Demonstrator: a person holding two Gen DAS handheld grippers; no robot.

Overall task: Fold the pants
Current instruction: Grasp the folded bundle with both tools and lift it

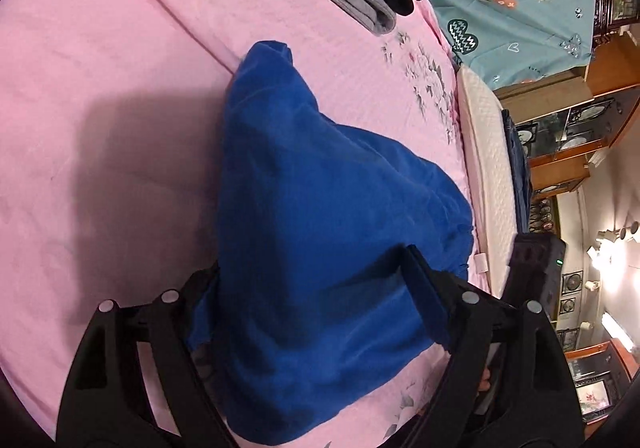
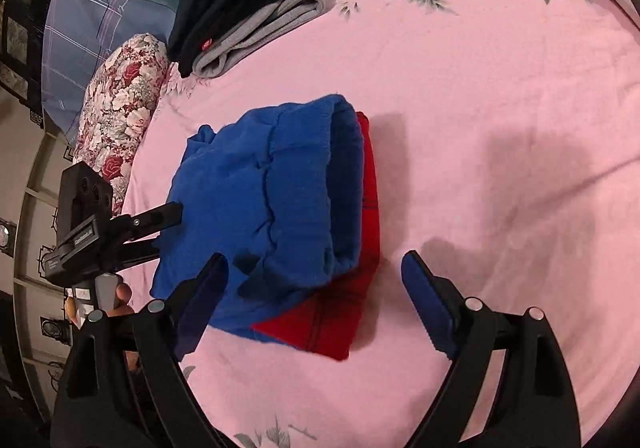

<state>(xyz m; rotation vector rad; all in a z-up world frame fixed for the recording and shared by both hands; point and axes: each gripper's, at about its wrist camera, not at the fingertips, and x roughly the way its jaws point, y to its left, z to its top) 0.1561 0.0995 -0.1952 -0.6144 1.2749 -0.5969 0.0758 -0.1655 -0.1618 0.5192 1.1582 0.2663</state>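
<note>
The blue pants [image 2: 276,199] with a red lining or panel [image 2: 344,312] lie folded in a bundle on the pink bedspread [image 2: 500,127]. In the left wrist view the blue cloth [image 1: 320,215] fills the space between the fingers of my left gripper [image 1: 312,272], whose jaws stand wide apart around it. The left gripper also shows in the right wrist view [image 2: 160,215], touching the bundle's left edge. My right gripper [image 2: 312,268] is open, with its jaws over the bundle's near end and nothing clamped.
A stack of folded black and grey clothes [image 2: 248,3] lies at the far side of the bed. A floral pillow [image 2: 120,111] and a blue checked pillow [image 2: 80,31] lie at the left. The mattress edge [image 1: 488,167] and wooden cabinets [image 1: 568,135] show at the right of the left wrist view.
</note>
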